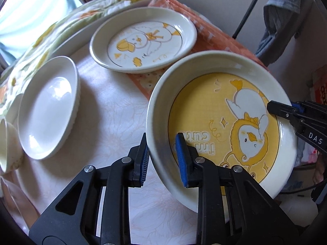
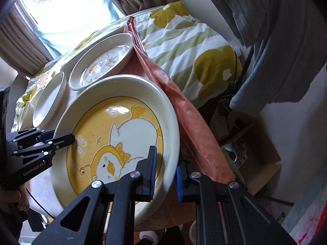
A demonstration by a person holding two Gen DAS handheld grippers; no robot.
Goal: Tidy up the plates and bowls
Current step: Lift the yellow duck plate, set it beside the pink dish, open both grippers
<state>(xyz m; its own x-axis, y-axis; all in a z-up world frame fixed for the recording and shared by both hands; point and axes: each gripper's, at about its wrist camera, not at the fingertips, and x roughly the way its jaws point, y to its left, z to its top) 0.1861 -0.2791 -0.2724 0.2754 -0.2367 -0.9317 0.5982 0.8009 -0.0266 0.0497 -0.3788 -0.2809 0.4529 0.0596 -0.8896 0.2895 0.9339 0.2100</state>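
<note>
You have the big cream dish with the yellow duck base (image 1: pixel 222 126) gripped by both tongs, left tongs (image 1: pixel 162 157) and right tongs (image 2: pixel 164 175) each clamped across opposite rims, tilted above the tabletop (image 1: pixel 106 106); next, probably stack it with the smaller duck-print plate (image 1: pixel 143 38) beyond, avoiding the plain white oval dish (image 1: pixel 48 106) far left

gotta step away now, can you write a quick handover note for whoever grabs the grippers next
Left gripper: straddles the near rim of the yellow duck plate, one finger inside, one outside.
Right gripper: straddles the opposite rim the same way. Whether either is fully clamped is unclear.
The plate looks tilted, held between both, over the table's edge.
On the table: white duck plate on the orange cloth, a plain white dish, a small bowl at far left.
Done: nothing stacked yet.
Left: probably set the yellow plate down, then group plates and bowls.
</note>
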